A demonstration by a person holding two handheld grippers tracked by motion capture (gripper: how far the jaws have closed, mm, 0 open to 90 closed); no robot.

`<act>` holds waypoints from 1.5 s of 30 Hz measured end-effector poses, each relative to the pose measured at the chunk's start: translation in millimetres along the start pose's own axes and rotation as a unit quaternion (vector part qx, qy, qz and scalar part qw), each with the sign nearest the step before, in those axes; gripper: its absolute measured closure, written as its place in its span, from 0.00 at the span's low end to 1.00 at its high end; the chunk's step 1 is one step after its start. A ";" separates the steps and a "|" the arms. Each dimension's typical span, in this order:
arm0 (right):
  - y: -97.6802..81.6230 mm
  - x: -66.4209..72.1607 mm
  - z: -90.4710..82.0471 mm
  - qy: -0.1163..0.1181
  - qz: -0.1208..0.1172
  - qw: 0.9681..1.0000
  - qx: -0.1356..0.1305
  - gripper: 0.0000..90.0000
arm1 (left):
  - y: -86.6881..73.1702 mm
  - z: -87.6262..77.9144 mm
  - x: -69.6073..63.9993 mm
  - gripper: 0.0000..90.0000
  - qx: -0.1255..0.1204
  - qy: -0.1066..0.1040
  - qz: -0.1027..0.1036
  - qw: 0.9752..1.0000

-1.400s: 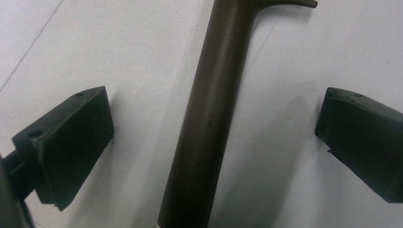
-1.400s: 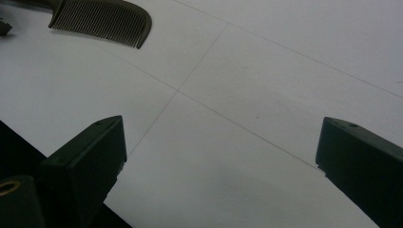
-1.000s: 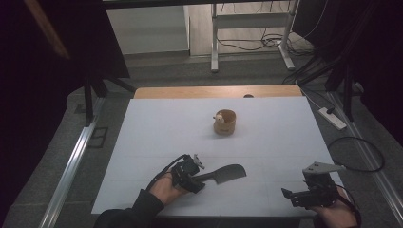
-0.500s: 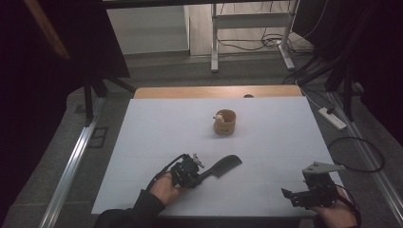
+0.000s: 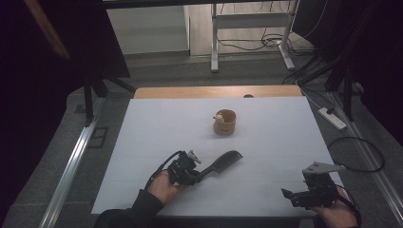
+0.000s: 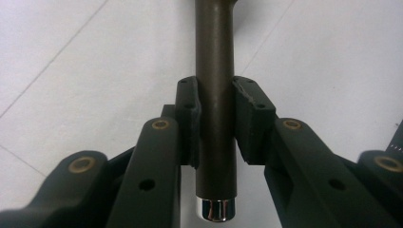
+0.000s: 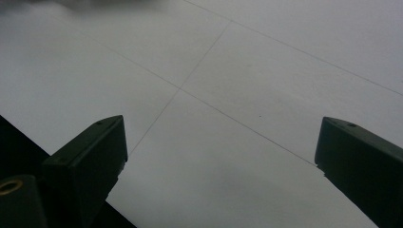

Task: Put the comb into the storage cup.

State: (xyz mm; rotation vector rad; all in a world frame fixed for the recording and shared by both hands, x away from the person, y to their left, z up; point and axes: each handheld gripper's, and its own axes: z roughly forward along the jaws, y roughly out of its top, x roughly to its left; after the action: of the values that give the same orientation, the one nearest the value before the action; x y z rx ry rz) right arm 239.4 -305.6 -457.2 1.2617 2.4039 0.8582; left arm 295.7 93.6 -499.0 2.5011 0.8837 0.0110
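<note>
L gripper (image 6: 216,123) had just closed its jaws onto the dark comb (image 5: 223,160) handle near the table's (image 5: 285,142) front-left, tilting its far end off the surface vs a sec earlier, so grasp looked secured; R gripper (image 7: 221,156) gaped wide, idle.

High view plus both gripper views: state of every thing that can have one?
left gripper: shut on the comb handle, having just closed.
comb: dark, gripped by its handle, toothed end pointing toward the cup.
right gripper: open, nothing between its fingers, near the table's front right corner.
wooden cup: upright mid-table, untouched, something small at its rim.
table: white top.
</note>
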 end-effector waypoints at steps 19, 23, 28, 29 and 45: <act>0.0 0.2 0.0 0.000 -0.001 1.000 0.000 0.04 | -7.3 -24.9 -0.3 0.80 -0.078 -0.003 0.007 0.997; 0.0 0.2 0.1 0.000 -0.001 1.000 0.001 0.04 | -8.9 -28.7 -0.9 0.80 -0.087 -0.003 0.010 0.996; -0.1 0.8 -0.2 -0.001 -0.003 1.000 0.001 0.04 | -12.3 -35.9 -2.5 0.80 -0.107 -0.002 0.013 0.994; 0.0 0.9 -0.3 -0.001 -0.003 1.000 0.001 0.04 | -13.1 -37.6 -2.6 0.80 -0.111 -0.002 0.014 0.994; 0.2 3.5 -4.6 0.013 -0.016 0.999 -0.029 0.01 | -24.7 -50.8 -1.8 0.80 -0.152 -0.011 0.009 0.988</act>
State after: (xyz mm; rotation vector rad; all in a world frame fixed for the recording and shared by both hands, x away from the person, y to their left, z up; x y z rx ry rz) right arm 235.2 -304.4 -453.4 1.1943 2.3946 0.9338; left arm 271.4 131.5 -464.9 2.2200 0.7862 0.1143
